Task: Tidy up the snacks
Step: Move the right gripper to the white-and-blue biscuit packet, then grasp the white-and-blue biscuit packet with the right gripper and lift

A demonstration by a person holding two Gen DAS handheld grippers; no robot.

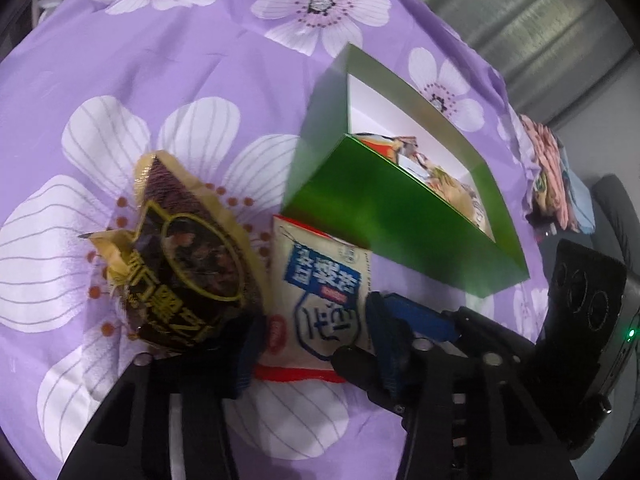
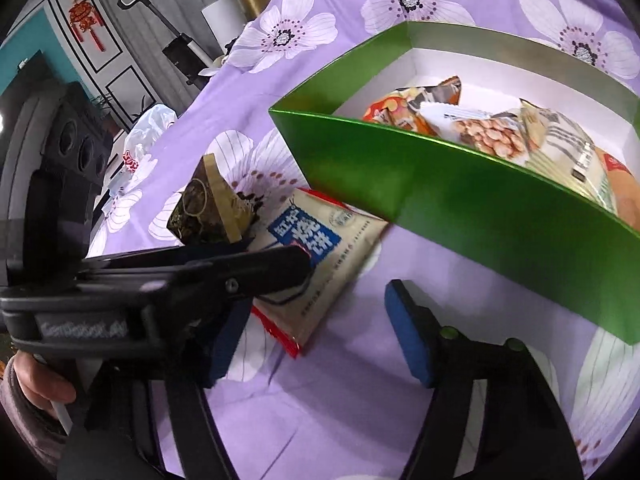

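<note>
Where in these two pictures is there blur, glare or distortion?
Left wrist view: the green box is motion-blurred and the cloth's edge curves from the fisheye. Right wrist view: sharper overall, with sheen on the box's front wall.

The right gripper (image 2: pixel 320 336) stands open above the purple floral cloth (image 2: pixel 460 264). Beside its left finger lies a beige snack packet (image 2: pixel 340 240) with a blue label, the left gripper (image 2: pixel 276 268) over its near end. A dark gold-edged packet (image 2: pixel 208 212) sits beside it. The green box (image 2: pixel 460 200) holds several snack bags (image 2: pixel 492 132).
</note>
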